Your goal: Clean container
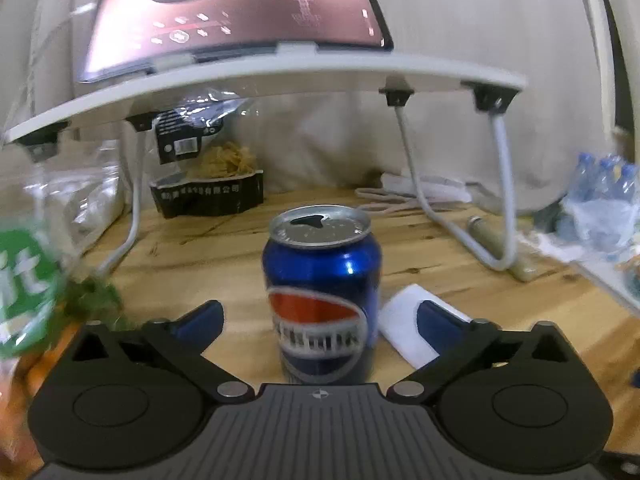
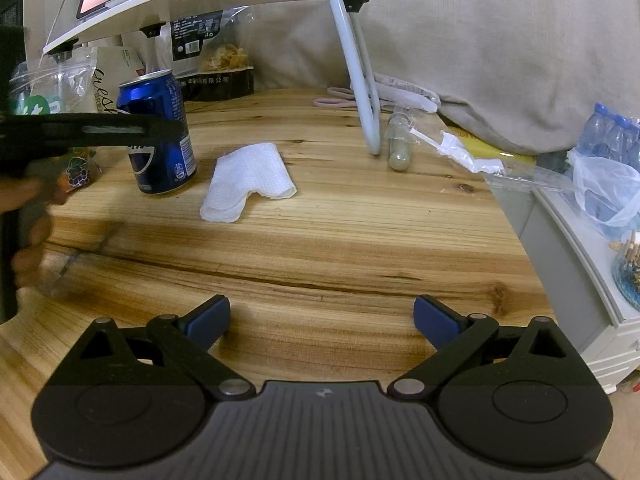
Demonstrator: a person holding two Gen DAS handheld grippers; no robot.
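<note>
A blue Pepsi can (image 1: 322, 296) stands upright on the wooden table, its top opened. My left gripper (image 1: 320, 320) is open, with the can between its two blue pads, not touching either. The can also shows in the right wrist view (image 2: 160, 132), with the left gripper's finger crossing in front of it. A folded white paper towel (image 2: 248, 180) lies on the table right of the can; it also shows in the left wrist view (image 1: 404, 328). My right gripper (image 2: 322, 320) is open and empty above bare wood, nearer the table's front.
A white laptop stand (image 1: 280, 76) with a tablet (image 1: 240, 12) stands over the back of the table, its legs (image 2: 360, 80) behind the towel. Snack bags (image 1: 208, 160) sit at the back left. A small tube (image 2: 398, 144), plastic wrappers and water bottles (image 2: 608, 132) lie right.
</note>
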